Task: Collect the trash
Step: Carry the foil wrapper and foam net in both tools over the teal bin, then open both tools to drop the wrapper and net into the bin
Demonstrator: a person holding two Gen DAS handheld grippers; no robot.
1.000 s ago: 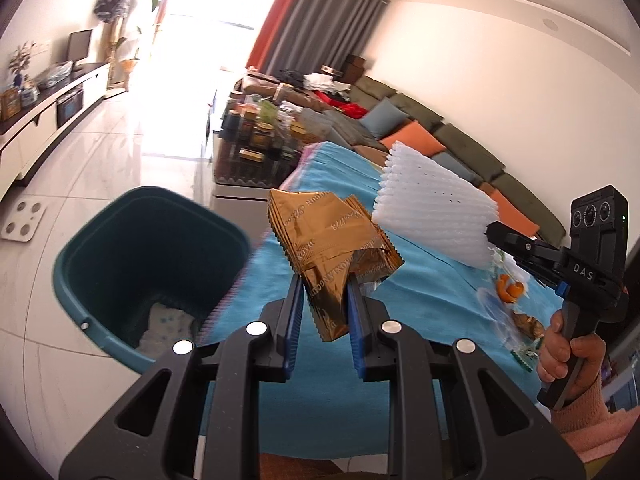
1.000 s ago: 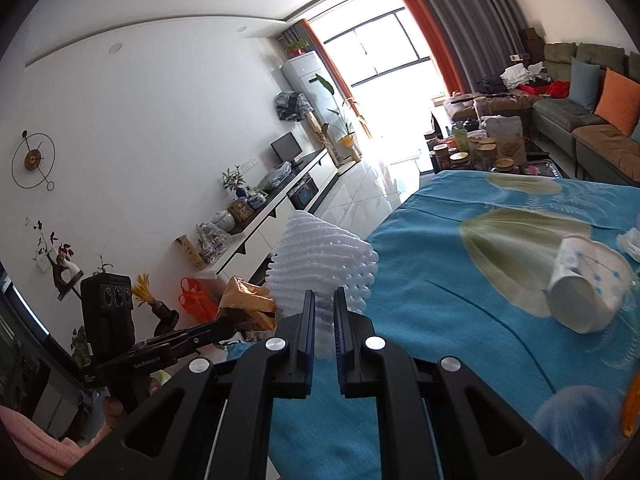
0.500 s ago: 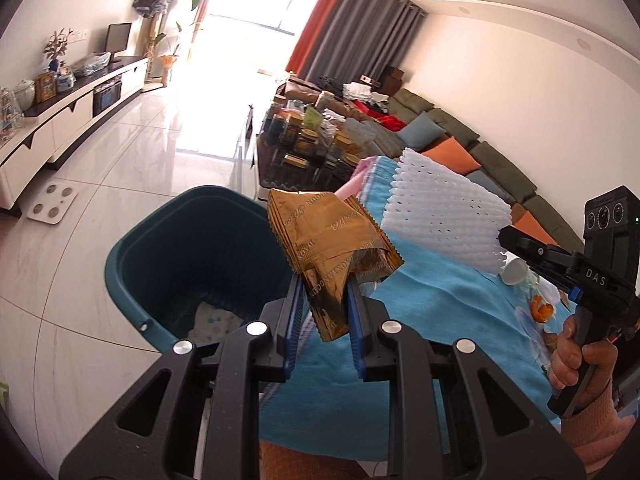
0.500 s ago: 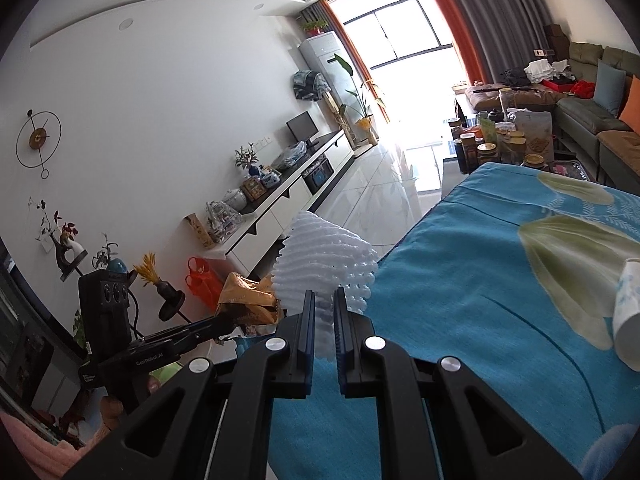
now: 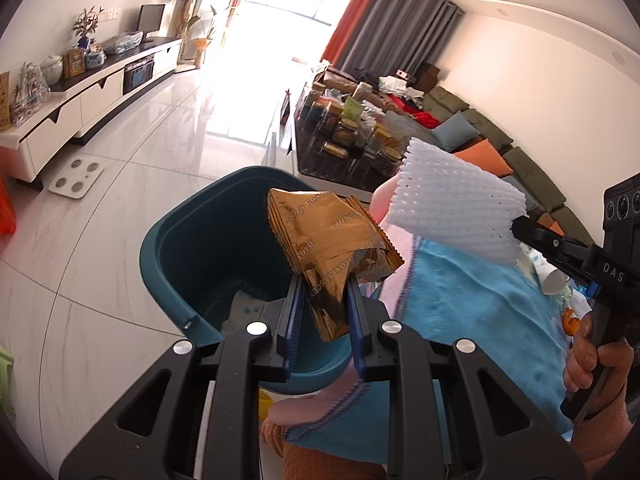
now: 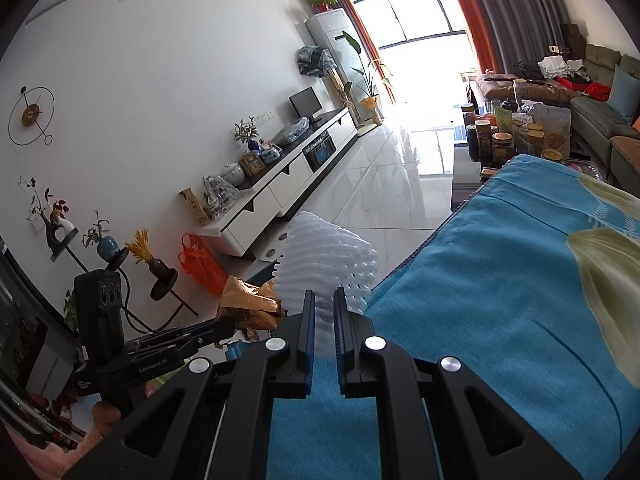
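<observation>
The left claw [image 5: 323, 304] is pinching a crumpled gold foil wrapper [image 5: 328, 248] between its blue pads, the packet sticking up and fanning out above the fingertips. In the left wrist view the wrapper is hanging over the near right rim of a teal bin [image 5: 208, 248], which is standing on the pale tiled floor [image 5: 100, 240] just to the left of the bench. Something white with faint dots is lying at the bottom of the bin.

The right claw [image 6: 324, 312] is pressing together on a white foam fruit net [image 6: 326, 256], its pads nearly meeting through the soft mesh. Seen from the left wrist camera, this net [image 5: 452, 212] is hovering to the right of the gold wrapper, above the edge of the bench, with a hand [image 5: 592, 356] gripping the tool's handle at the far right.

A blue cloth [image 6: 500, 300] with a pale leaf pattern is covering the bench. A white paper cup [image 5: 550, 274] is lying on it behind the right tool, partly hidden. Further off, a low glass table crowded with jars [image 6: 508, 136] is standing in front of a green sofa [image 6: 604, 116], and a white TV cabinet [image 6: 280, 188] is running along the left wall.
</observation>
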